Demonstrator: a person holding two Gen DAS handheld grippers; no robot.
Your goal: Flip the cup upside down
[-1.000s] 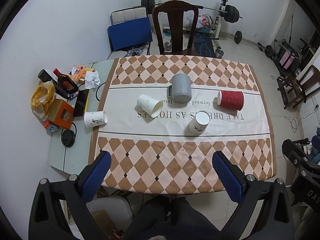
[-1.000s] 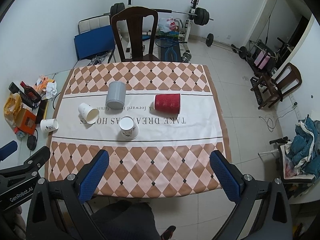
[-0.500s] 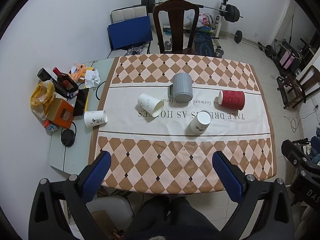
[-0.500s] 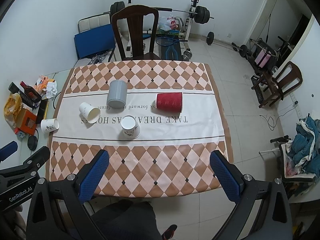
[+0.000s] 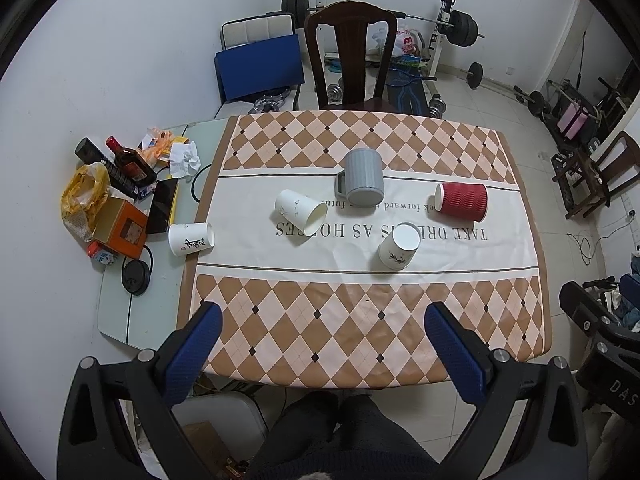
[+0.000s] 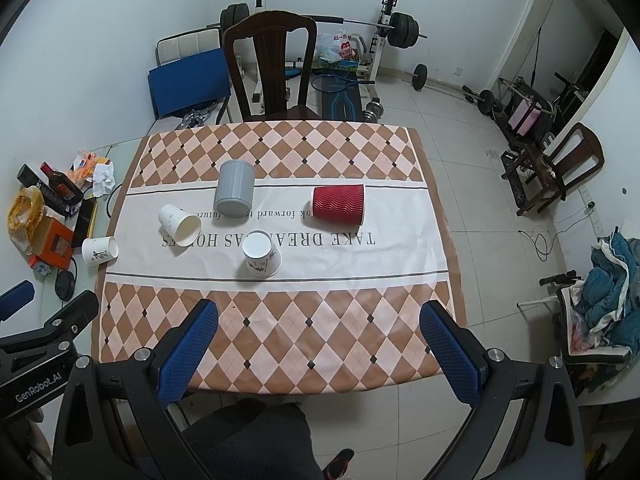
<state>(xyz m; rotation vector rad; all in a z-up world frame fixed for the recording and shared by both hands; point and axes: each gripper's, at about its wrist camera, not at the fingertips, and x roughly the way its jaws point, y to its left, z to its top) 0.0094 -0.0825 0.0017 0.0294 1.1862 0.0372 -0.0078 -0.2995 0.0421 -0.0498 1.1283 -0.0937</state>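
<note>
Several cups sit on a checkered tablecloth (image 5: 360, 332). A grey ribbed mug (image 5: 363, 177) (image 6: 235, 187) stands upside down. A white paper cup (image 5: 301, 211) (image 6: 180, 225) lies on its side. Another white paper cup (image 5: 399, 247) (image 6: 262, 253) stands upside down. A red ribbed cup (image 5: 462, 202) (image 6: 338, 205) lies on its side. A further white cup (image 5: 191, 239) (image 6: 100, 251) lies on its side at the cloth's left edge. My left gripper (image 5: 322, 344) and right gripper (image 6: 318, 344) are both open and empty, high above the table's near edge.
A glass side table (image 5: 116, 312) on the left holds a bottle (image 5: 130, 160), an orange box (image 5: 122, 230), bags and crumpled paper. A dark wooden chair (image 5: 352, 56) stands behind the table. Gym weights and chairs fill the room behind and to the right.
Both grippers have shifted slightly, so the table sits a little lower in the views. No cup has moved.
</note>
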